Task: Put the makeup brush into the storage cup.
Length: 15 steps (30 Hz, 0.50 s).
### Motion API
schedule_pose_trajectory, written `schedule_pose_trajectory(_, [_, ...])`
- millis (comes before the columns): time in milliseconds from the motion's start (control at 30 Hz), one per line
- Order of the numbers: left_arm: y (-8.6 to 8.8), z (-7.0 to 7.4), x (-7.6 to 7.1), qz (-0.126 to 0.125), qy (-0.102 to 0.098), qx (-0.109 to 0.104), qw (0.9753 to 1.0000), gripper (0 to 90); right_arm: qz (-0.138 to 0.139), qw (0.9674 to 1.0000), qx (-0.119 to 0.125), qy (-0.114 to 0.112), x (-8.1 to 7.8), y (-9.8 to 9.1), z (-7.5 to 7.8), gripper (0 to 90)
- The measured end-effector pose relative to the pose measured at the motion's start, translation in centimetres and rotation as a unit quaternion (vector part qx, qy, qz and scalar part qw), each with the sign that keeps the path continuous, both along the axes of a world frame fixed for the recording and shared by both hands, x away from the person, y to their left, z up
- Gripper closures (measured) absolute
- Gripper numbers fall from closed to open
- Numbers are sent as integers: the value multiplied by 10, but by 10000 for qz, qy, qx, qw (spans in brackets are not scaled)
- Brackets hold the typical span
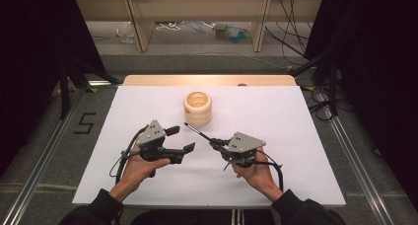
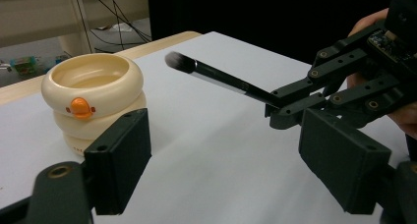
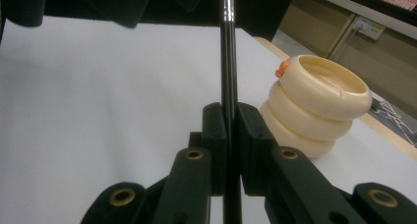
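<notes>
Two tools over white table (image 1: 276, 116), right tool (image 1: 213, 143) clamped on brush (image 1: 196, 131), bristles toward cream holder (image 1: 197, 107), left tool (image 1: 180, 139) wide open, empty

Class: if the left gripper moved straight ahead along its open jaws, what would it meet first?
Probably the makeup brush held in the right gripper, which crosses its line; the cream holder sits off to one side. Depth is uncertain.

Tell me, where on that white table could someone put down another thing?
Most of the white table is bare: the far corners on either side of the cream holder, and the near strip by the front edge outside each forearm. The middle is crowded: the open left claw, the right claw and the brush it grips.
</notes>
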<state>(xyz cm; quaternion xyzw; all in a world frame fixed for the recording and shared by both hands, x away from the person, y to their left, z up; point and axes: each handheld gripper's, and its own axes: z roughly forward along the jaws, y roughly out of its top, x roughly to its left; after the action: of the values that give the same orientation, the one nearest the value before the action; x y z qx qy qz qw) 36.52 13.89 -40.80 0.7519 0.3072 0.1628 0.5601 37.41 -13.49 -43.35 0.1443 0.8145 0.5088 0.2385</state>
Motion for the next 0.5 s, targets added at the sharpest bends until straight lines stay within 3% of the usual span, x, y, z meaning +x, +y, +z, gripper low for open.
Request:
schedule_pose_trajectory(100, [-2,-1,0,-32,-26,-10,10000,199,-10,9999,164,45,-1,4,-2,839])
schedule_pose_trajectory(500, [-4,-4,-1,39,12,-189,9998,239,59,9994,316,114,-4,10,-4,840])
